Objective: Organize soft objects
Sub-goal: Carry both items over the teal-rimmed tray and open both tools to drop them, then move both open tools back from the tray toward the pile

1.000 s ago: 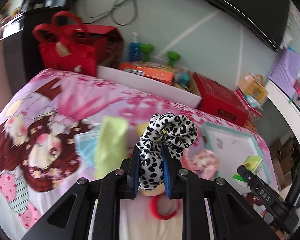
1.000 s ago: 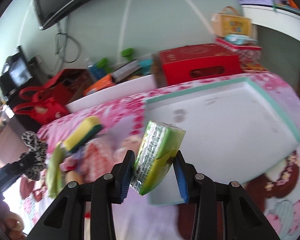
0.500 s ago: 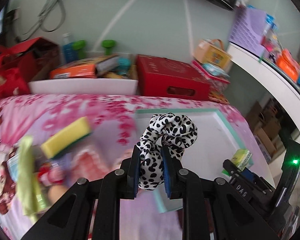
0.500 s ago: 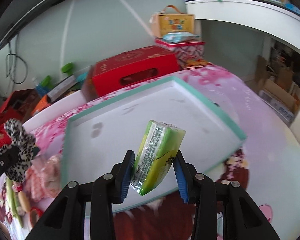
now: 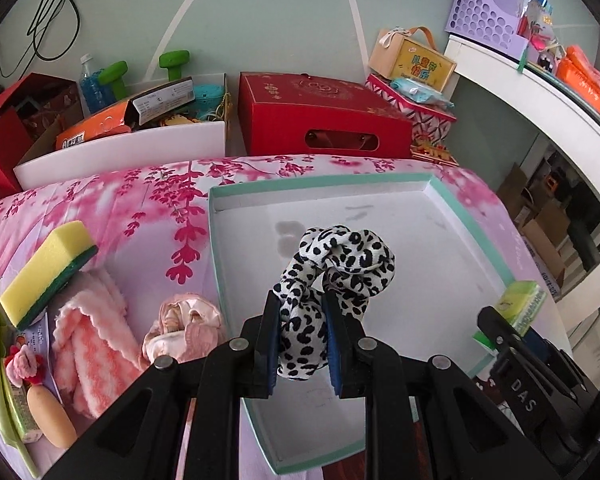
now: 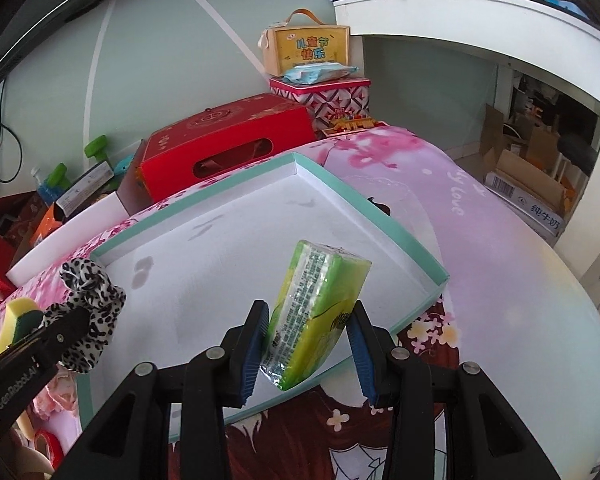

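My left gripper is shut on a black-and-white leopard scrunchie and holds it above the near left part of a white tray with a teal rim. My right gripper is shut on a green tissue pack, tilted, above the tray's near edge. The scrunchie also shows in the right wrist view. The tissue pack shows at the right of the left wrist view. The tray holds nothing.
Left of the tray on the pink bedspread lie a yellow-green sponge, a pink towel, a pink cloth bundle and small items. Behind stand a red box and a white bin. A white desk is at right.
Both grippers swung right from the pile of soft things to over the tray, carrying the scrunchie and the tissue pack. Both stay shut on their loads.
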The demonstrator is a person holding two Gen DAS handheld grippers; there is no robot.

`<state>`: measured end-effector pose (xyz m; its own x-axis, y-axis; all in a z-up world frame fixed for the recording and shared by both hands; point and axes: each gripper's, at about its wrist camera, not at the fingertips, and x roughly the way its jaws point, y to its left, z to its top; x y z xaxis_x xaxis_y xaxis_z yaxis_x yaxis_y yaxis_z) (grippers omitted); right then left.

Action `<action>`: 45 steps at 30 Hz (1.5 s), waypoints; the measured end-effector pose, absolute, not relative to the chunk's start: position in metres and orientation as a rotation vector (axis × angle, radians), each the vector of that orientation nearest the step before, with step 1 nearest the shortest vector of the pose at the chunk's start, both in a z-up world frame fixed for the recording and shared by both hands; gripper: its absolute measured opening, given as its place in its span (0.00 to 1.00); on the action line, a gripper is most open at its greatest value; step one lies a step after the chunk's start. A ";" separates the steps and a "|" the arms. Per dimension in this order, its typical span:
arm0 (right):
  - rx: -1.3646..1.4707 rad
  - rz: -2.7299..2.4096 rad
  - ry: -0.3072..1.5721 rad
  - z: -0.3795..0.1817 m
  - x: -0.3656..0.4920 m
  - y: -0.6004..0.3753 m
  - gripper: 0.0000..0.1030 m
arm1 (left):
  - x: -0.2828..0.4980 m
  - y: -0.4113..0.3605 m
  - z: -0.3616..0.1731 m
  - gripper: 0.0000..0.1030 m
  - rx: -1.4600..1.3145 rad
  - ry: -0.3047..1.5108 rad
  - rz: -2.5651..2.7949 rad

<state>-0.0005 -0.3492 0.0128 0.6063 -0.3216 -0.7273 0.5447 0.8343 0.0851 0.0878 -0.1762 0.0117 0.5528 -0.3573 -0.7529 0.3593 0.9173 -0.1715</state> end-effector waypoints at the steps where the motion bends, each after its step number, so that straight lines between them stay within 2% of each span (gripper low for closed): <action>1: 0.313 -0.513 0.770 0.013 0.000 -0.349 0.44 | 0.088 -0.177 0.011 0.21 0.002 0.891 -0.420; 4: 0.308 -0.515 0.767 0.014 -0.001 -0.349 0.44 | 0.089 -0.178 0.009 0.26 0.010 0.892 -0.406; 7: 0.301 -0.506 0.770 0.015 0.000 -0.348 0.47 | 0.089 -0.178 0.008 0.35 0.022 0.893 -0.396; 8: 0.296 -0.506 0.773 0.015 0.001 -0.347 0.49 | 0.089 -0.177 0.009 0.43 0.022 0.893 -0.393; 9: 0.284 -0.505 0.778 0.016 0.001 -0.346 0.52 | 0.089 -0.176 0.009 0.52 0.020 0.892 -0.390; 11: 0.271 -0.510 0.778 0.016 0.001 -0.345 0.62 | 0.089 -0.172 0.011 0.60 0.011 0.889 -0.382; 14: 0.252 -0.522 0.786 0.018 0.001 -0.346 0.71 | 0.088 -0.166 0.014 0.69 0.006 0.873 -0.355; 18: 0.244 -0.523 0.799 0.018 0.000 -0.347 0.76 | 0.088 -0.156 0.015 0.83 0.000 0.862 -0.308; 20: 0.235 -0.522 0.801 0.018 0.001 -0.346 0.83 | 0.089 -0.150 0.015 0.88 -0.004 0.859 -0.284; 25: 0.219 -0.513 0.802 0.018 0.002 -0.344 0.98 | 0.089 -0.141 0.012 0.90 0.022 0.862 -0.215; 26: 0.216 -0.513 0.807 0.018 0.002 -0.343 1.00 | 0.089 -0.140 0.012 0.93 0.025 0.866 -0.209; 45: 0.183 -0.496 0.821 0.021 0.006 -0.333 1.00 | 0.082 -0.107 0.022 0.95 -0.011 0.880 -0.145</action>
<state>0.0061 -0.3327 0.0208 0.5750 -0.3513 -0.7389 0.4903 0.8710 -0.0325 0.0815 -0.1068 0.0220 0.6283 -0.1308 -0.7669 0.1215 0.9902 -0.0693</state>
